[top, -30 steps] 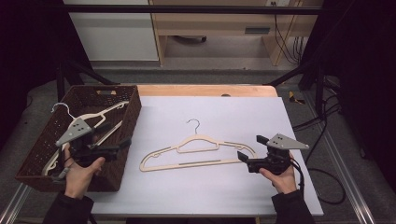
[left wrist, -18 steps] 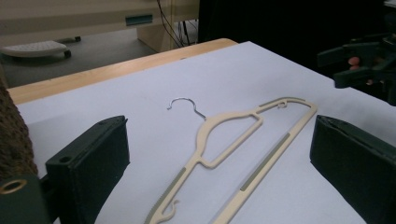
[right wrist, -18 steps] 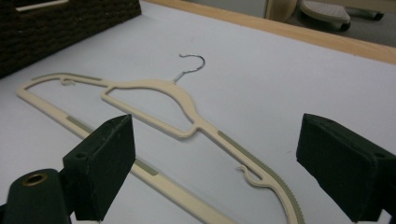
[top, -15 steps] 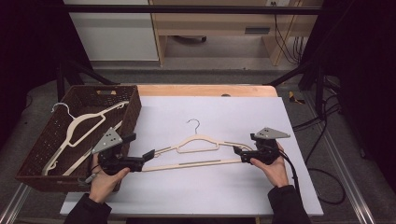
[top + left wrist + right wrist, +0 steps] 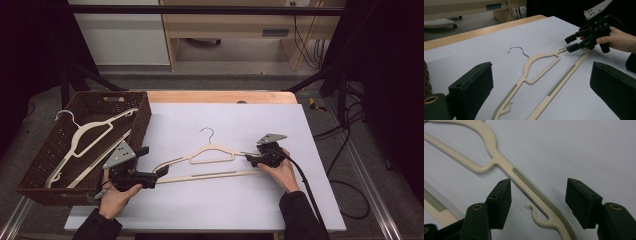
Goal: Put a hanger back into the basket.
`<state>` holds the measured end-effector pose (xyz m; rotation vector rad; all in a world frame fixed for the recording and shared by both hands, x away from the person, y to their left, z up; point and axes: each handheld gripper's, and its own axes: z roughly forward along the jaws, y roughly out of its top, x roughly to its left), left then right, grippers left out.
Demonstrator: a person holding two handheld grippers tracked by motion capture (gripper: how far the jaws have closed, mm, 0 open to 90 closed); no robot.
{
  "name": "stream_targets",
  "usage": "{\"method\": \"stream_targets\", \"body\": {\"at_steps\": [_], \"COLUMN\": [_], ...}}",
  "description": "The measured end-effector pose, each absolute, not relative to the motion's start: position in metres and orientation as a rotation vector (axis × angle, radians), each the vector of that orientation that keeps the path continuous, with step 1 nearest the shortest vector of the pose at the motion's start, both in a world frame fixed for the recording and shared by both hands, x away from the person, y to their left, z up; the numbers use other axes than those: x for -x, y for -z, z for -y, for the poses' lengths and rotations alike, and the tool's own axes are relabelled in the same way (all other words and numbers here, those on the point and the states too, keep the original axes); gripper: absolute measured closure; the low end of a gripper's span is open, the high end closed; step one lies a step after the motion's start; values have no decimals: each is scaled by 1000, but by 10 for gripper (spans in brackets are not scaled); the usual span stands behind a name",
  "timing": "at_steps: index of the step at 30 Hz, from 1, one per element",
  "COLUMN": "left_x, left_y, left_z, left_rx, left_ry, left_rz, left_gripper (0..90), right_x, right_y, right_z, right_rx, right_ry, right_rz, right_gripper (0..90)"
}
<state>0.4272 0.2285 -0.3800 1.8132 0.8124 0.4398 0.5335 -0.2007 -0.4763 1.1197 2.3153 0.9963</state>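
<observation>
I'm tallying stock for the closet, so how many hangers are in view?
2. One cream hanger lies flat on the white table, between the two hand-held grippers. The other hanger lies in the brown wicker basket at the left. More could be hidden beneath it.

Beyond the table, a pale wooden desk (image 5: 235, 25) and a white cabinet (image 5: 122, 37) are standing on grey floor (image 5: 225, 80); black cables (image 5: 305, 30) are hanging at the right.

Left claw (image 5: 161, 171) gaping, low; right claw (image 5: 248, 158) low, jaws closing, apart.
</observation>
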Motion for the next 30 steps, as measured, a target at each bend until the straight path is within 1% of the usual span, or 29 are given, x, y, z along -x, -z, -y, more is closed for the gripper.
{"method": "stream_targets", "body": {"at_steps": [3,5,9,12,14,19,30], "left_x": [-427,-427,-428,-428,-428,-428,-428], "left_y": [380,380,381,382,382,383,387], "left_z": [-228,-229,-228,-227,-228,-228,-224], "left_rx": [-1816,-1813,-1817,-1821,-1823,-1823,-1847], "left_ry": [-438,-438,-432,-432,-432,-427,-421], "left_rz": [-813,-812,-811,-812,-811,-816,-810], "left_gripper": [47,47,49,49,48,49,49], "right_x": [-539,-542,-545,-545,-544,-536,-500], "right_y": [478,479,482,481,479,473,466], "right_z": [192,187,183,183,184,187,186], "right_rx": [-1067,-1055,-1041,-1033,-1015,-998,-971], "right_ry": [-1030,-1046,-1042,-1026,-1014,-972,-910], "right_rz": [-2329,-2352,-2392,-2403,-2429,-2520,-2641], "right_gripper": [512,562,636,666,702,733,764]}}
